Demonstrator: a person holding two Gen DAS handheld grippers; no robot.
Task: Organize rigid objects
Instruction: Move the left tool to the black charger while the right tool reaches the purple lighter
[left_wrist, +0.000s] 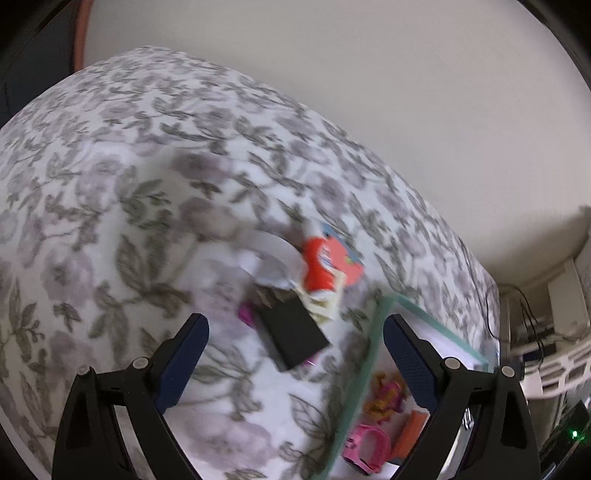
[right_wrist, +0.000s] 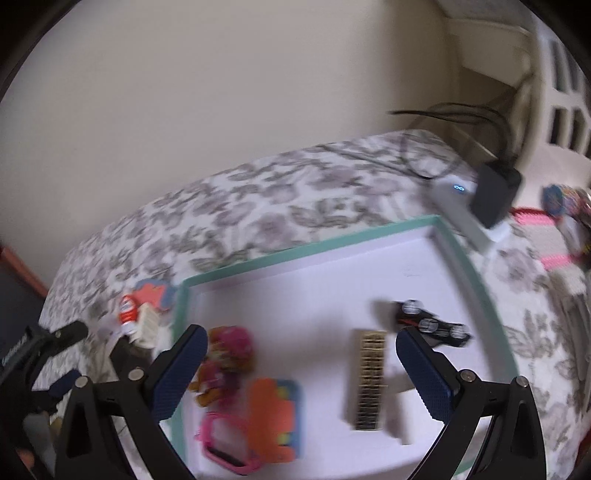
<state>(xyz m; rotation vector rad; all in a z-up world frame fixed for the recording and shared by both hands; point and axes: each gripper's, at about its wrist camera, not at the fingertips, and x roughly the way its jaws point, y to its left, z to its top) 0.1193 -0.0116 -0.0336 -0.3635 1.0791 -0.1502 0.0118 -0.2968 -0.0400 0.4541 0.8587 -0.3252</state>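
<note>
Both grippers' jaws apart, empty: left gripper (left_wrist: 295, 343) over black block (left_wrist: 295, 334) left of green-rimmed tray (right_wrist: 476, 280); only right gripper (right_wrist: 301, 356) view shows gold comb-like strip (right_wrist: 367, 380) inside, near-right.

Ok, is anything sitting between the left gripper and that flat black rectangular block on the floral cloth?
Nothing visible. The left gripper, jaws open and empty, points at the flat black rectangular block, with only bare floral cloth between them. The red-orange tube and cream card lie past the block's far end.
</note>
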